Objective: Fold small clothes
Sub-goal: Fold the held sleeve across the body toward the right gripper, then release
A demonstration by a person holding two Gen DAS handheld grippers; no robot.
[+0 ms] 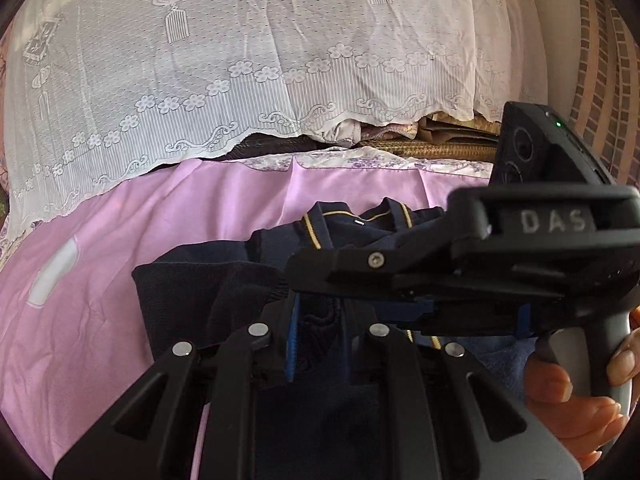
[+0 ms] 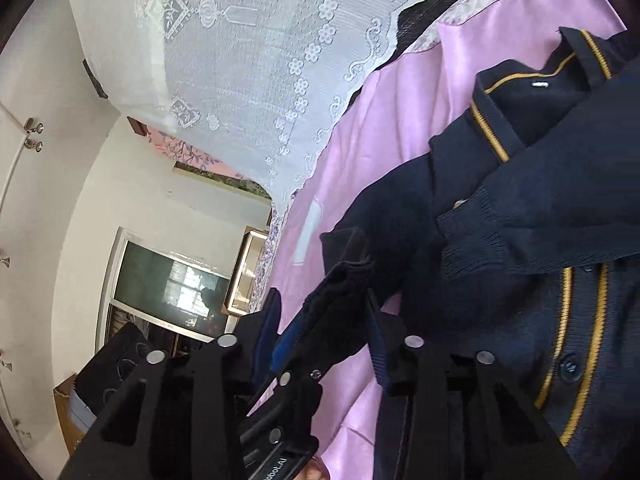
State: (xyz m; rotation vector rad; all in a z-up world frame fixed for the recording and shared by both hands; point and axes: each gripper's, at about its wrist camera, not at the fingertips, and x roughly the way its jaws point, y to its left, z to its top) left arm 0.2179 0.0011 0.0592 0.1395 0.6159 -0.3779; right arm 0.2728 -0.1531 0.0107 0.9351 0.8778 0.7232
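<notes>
Both grippers were over the navy cardigan (image 2: 540,208), which lay on the pink sheet (image 1: 120,248) with its collar (image 1: 316,228) toward the lace cover (image 1: 240,60) and its gold-trimmed button placket facing up.

My left gripper (image 1: 320,336) was pinched tight on a dark knit fold, jaws nearly together with fabric bunched between the blue pads. My right gripper (image 2: 324,332) sat rolled on its side, jaws partway apart. A raised navy fold ran between its fingers, but I couldn't tell whether the pads actually pressed on it. In the left wrist view it crossed directly over my left fingers, very close.

One ribbed cuff (image 2: 472,240) was already folded across the chest.

Risks as I judged them:
- Right grip looked marginal. If the fold wasn't really clamped, it would slip out on any pull and the sleeve would flop back open.
- Tools crossed that tightly could collide or trap each other's fabric, dragging the whole garment.
- Sheet looked slick; a sideways tug would slide the cardigan rather than crease it, undoing the cuff fold.
- Left pinch held bunched layers; releasing there would leave a lumpy fold.
</notes>
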